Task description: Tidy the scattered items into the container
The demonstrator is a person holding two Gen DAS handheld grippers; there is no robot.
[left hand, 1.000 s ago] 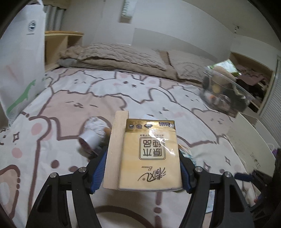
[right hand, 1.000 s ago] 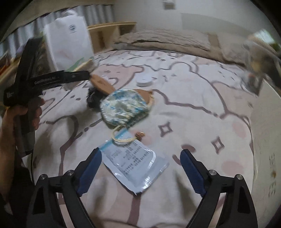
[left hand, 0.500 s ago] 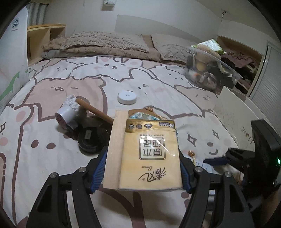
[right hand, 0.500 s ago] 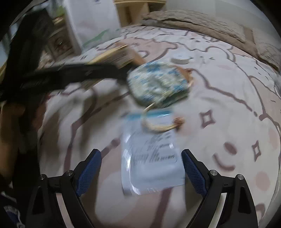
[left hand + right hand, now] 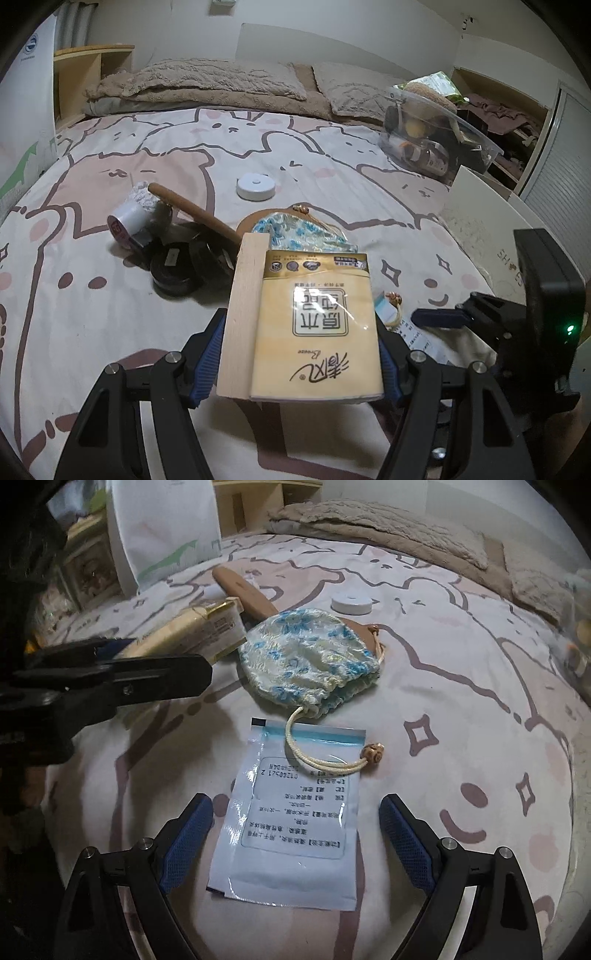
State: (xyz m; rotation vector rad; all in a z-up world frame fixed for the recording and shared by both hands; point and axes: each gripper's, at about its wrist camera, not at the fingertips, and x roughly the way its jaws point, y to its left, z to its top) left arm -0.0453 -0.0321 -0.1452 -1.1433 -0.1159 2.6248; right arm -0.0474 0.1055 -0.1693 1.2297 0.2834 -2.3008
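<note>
Gripping a tissue pack point(image 5: 319, 325) and wood block point(image 5: 242, 317), the left claw point(image 5: 295, 354) hangs above the bed point(image 5: 332, 155). The right claw point(image 5: 295, 834), wide open and empty, straddles a sachet point(image 5: 295, 812); next it likely must close, then reach the far bin point(image 5: 439, 147).

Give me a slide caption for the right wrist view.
Open right gripper poised over a sachet beside a drawstring pouch.

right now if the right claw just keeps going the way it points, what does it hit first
Most likely the flat sachet on the bed: it lies between the open right claw fingers, straight ahead and below. The pouch's cord crosses the sachet's far end, and the pouch sits beyond. Depth is hard to judge.
</note>
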